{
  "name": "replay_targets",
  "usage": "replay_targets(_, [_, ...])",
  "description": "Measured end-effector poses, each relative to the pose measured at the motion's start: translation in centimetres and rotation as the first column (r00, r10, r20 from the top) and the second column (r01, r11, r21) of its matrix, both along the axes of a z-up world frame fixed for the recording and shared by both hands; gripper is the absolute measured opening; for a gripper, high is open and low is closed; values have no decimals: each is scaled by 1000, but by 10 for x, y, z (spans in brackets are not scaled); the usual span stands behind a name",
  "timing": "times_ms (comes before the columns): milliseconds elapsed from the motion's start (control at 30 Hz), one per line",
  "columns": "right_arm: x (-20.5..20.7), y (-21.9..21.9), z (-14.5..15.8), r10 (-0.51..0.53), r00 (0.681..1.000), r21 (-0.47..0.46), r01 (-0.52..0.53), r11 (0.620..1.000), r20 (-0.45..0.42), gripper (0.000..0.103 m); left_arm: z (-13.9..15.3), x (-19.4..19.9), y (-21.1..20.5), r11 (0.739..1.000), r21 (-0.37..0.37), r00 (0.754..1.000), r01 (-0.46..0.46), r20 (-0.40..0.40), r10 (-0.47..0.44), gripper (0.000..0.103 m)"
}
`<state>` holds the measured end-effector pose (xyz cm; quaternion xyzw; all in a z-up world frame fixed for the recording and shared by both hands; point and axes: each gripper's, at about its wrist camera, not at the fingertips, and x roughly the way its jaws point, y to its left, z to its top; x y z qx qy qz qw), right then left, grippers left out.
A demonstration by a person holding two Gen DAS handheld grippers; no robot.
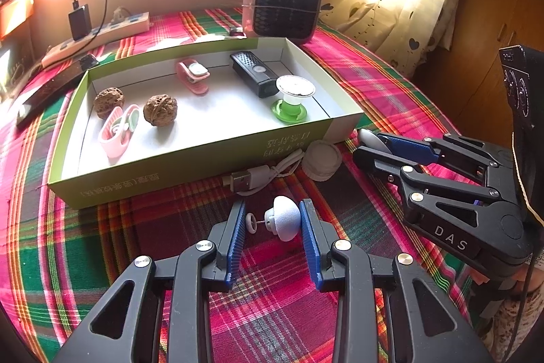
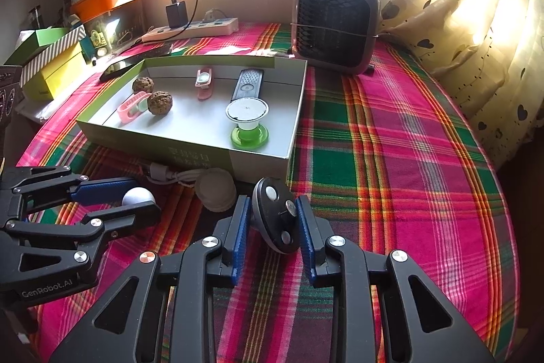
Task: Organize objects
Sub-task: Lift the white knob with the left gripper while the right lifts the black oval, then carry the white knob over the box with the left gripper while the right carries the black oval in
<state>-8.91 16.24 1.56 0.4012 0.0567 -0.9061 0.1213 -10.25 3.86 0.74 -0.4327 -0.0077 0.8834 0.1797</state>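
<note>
Grasped in the right gripper (image 2: 273, 203): a dark oval gadget (image 2: 277, 220) with pale buttons, jaws clenched on its two sides, just before the corner of the green box (image 2: 258, 159). Probably taken by the narrow sides so it can go over the box wall. Grasped in the left gripper (image 1: 273, 210), as it seems: a white knob (image 1: 285, 218) with a small ring on a pin, filling the whole gap between the pads. Near both, against the box front, a white cable (image 1: 258, 176) and a round cap (image 1: 321, 160), not yet in the box. Already inside: walnuts, pink clips, a black device, a green spool. Under all, a worktop with plaid cloth (image 1: 272, 278).

Hard to say whether the knob hangs lifted or rests on the cloth. Underside of the gadget hidden.
</note>
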Motion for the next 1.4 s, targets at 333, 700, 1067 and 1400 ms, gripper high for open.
replay_targets(333, [6,-3,8,4,1000,-8,-4,1000,-21,28,6,5,-5,1000,-2,1000,-8,-19,8,30])
replay_targets(700, [13,-13,20,17,998,-16,-18,1000,-55,28,19,10,-13,1000,-2,998,-20,-52,20,30])
replay_targets(1067, [9,-24,36,46,994,-30,-49,998,-94,28,31,6,-30,999,7,996,-49,-78,49,30])
replay_targets(1400, [-3,-40,42,80,992,-27,-83,996,-100,28,42,-7,-52,996,20,992,-86,-93,87,30])
